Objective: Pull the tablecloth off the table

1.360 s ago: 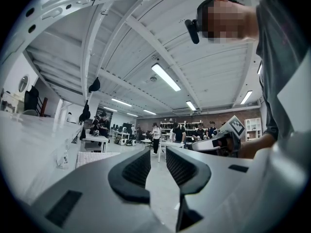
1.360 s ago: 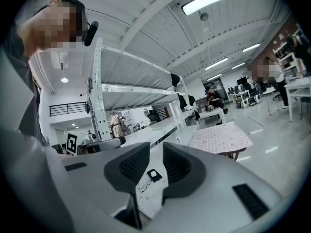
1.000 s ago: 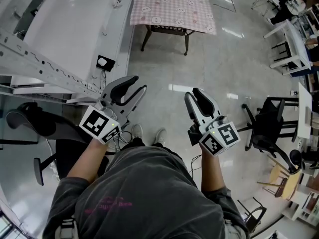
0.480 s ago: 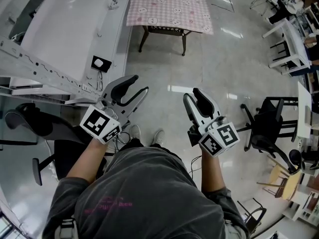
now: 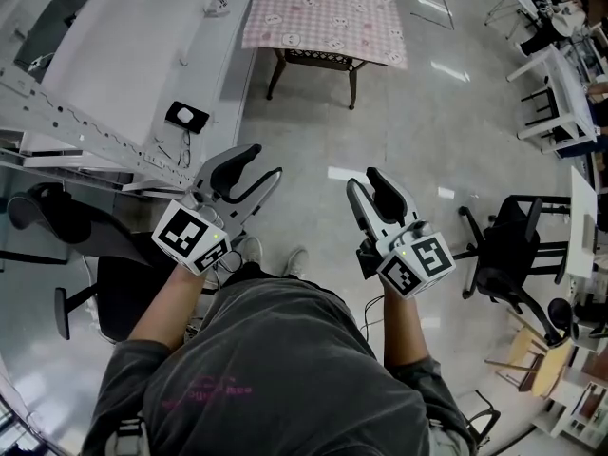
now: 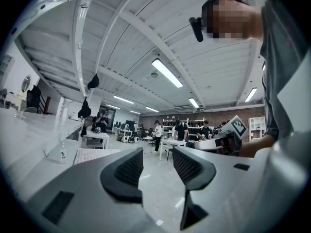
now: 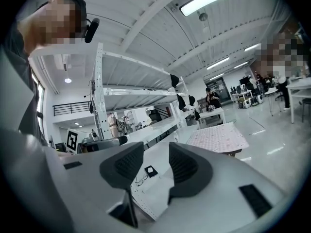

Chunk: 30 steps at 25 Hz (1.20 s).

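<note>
The pink checked tablecloth (image 5: pixel 328 12) covers a small dark-legged table far ahead on the floor; it also shows as the tablecloth (image 6: pixel 95 154) and the tablecloth (image 7: pixel 218 136) in the gripper views. My left gripper (image 5: pixel 264 160) and right gripper (image 5: pixel 362 179) are held side by side at waist height, well short of the table. Both are open with nothing between the jaws. In their own views the left gripper (image 6: pixel 156 152) and right gripper (image 7: pixel 155 147) point out across the room.
A long white workbench (image 5: pixel 142 46) with a metal frame beam (image 5: pixel 85 126) and a small black device (image 5: pixel 187 116) runs along the left. Black office chairs stand at the left (image 5: pixel 66 226) and right (image 5: pixel 503 255). White desks (image 5: pixel 560 74) and people (image 6: pixel 155 135) are farther off.
Both grippers' jaws have spread a little wider. The grippers have stayed at about the same spots, and the head view has shifted slightly.
</note>
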Motion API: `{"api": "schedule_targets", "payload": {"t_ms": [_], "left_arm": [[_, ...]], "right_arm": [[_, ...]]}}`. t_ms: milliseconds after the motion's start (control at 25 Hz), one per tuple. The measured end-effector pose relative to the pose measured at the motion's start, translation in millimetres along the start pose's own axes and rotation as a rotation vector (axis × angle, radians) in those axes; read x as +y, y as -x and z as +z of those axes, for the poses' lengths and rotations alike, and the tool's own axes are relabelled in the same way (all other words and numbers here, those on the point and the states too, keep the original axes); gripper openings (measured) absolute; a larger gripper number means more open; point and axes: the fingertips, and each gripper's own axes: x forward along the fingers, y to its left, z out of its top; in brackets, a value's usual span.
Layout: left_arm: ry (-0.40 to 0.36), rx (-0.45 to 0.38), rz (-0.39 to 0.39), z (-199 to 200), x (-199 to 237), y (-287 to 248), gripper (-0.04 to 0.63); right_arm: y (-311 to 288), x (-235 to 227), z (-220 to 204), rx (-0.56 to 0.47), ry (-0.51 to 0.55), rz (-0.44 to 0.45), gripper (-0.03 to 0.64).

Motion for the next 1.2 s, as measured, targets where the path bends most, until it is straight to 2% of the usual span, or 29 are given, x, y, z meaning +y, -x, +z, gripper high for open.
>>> {"api": "schedule_targets", "payload": {"t_ms": [320, 560, 1200], "left_arm": [[0.001, -0.009, 0.028, -3.6, -33.9, -18.6, 0.192], [0.000, 0.016, 0.033, -9.1, -48.0, -31.2, 0.195], [0.005, 0.016, 0.044, -8.2, -16.4, -75.3, 0.196]], "right_arm": [[34.3, -28.5, -1.0, 0.003, -0.010, 0.016, 0.144], [47.0, -48.2, -3.4, 0.000, -0.026, 0.021, 0.144], [17.4, -92.9, 8.9, -0.009, -0.029, 0.038, 0.144]]}}
